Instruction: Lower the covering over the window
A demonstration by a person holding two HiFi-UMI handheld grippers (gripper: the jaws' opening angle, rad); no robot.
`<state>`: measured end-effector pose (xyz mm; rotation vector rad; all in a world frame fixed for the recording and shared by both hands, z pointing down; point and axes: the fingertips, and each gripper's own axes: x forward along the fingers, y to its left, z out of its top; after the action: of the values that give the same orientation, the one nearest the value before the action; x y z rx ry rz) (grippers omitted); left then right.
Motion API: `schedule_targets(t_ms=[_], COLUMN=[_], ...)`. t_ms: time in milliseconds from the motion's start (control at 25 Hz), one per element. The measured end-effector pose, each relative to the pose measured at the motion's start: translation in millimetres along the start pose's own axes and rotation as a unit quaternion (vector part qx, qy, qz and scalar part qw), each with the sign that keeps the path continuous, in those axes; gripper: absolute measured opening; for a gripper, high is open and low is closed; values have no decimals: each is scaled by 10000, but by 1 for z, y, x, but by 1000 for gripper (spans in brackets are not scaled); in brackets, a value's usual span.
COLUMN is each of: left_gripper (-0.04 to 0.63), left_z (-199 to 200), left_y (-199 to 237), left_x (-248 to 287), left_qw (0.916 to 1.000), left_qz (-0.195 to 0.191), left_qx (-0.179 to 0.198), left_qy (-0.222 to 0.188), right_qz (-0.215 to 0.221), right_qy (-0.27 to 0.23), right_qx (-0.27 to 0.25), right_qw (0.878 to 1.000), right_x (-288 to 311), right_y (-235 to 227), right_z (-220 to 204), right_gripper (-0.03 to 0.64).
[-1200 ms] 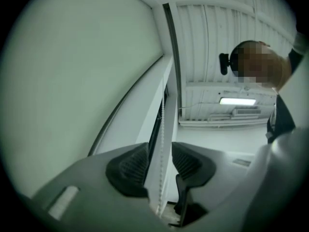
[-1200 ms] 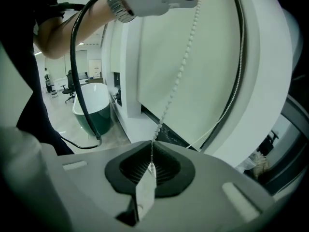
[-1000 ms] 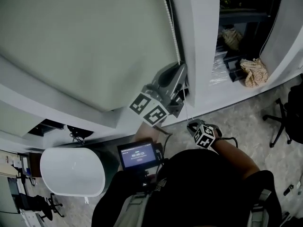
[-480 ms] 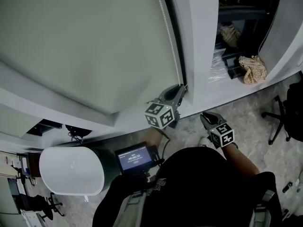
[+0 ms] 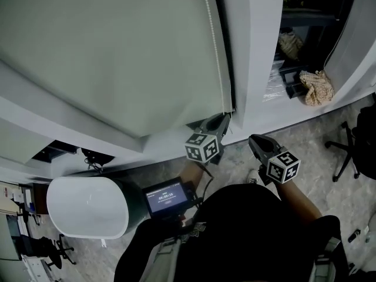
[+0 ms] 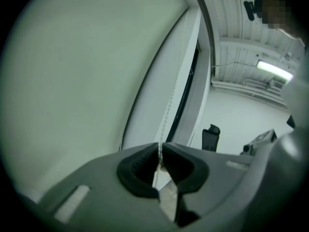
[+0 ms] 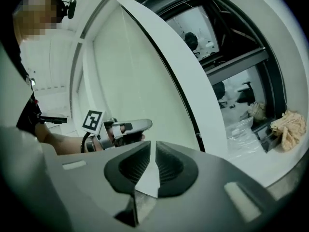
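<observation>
The pale grey-green roller blind point(image 5: 117, 51) hangs over the window, its lower edge near the sill. Its bead chain point(image 5: 214, 46) runs down the blind's right edge. My left gripper point(image 5: 223, 118) sits at the chain's lower end. In the left gripper view the chain point(image 6: 169, 112) passes between the left gripper's point(image 6: 160, 147) nearly closed jaws, which are starting to open. My right gripper point(image 5: 254, 140) hangs to the right, apart from the chain. In its own view the right gripper point(image 7: 153, 146) is closing with a narrow gap and nothing between the jaws.
A white pillar point(image 5: 249, 51) stands right of the blind. Beyond it a dark shelf holds a crumpled cloth point(image 5: 316, 87). A white oval tabletop point(image 5: 88, 210) lies at lower left, a small screen point(image 5: 167, 195) hangs at my chest, and an office chair point(image 5: 352, 145) stands at right.
My left gripper has moved down along the chain toward the sill. My right gripper has drawn away to the right and down, off the chain.
</observation>
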<state>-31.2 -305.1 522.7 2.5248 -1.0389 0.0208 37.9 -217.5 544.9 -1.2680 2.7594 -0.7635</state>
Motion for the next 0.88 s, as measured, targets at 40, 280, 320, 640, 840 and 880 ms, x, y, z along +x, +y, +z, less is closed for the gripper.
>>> schedule_targets(t_ms=[40, 280, 320, 640, 840, 880], left_gripper=[23, 25, 25, 4, 3, 3], left_z=[-14, -106, -120, -180, -151, -142], left_y=[4, -1, -7, -70, -101, -108], left_x=[-6, -64, -75, -142, -159, -163], left_qw=[9998, 9942, 9927, 9818, 9884, 9899], left_qz=[82, 183, 143, -475, -715, -721], left_qx=[-19, -497, -606, -1158, -755, -718], left_qy=[174, 933, 1034, 1427, 1103, 984], right_qz=[49, 180, 180, 263, 684, 799], right_qy=[31, 337, 367, 660, 483, 441], right_qx=[-10, 131, 234, 561, 469, 434], right_qw=[10000, 9992, 9989, 9959, 9954, 9949], right_x=[0, -8, -11, -30, -45, -48], right_y=[6, 36, 40, 74, 98, 105], right_z=[-2, -35, -43, -88, -78, -74], right_gripper=[26, 38, 37, 15, 8, 8])
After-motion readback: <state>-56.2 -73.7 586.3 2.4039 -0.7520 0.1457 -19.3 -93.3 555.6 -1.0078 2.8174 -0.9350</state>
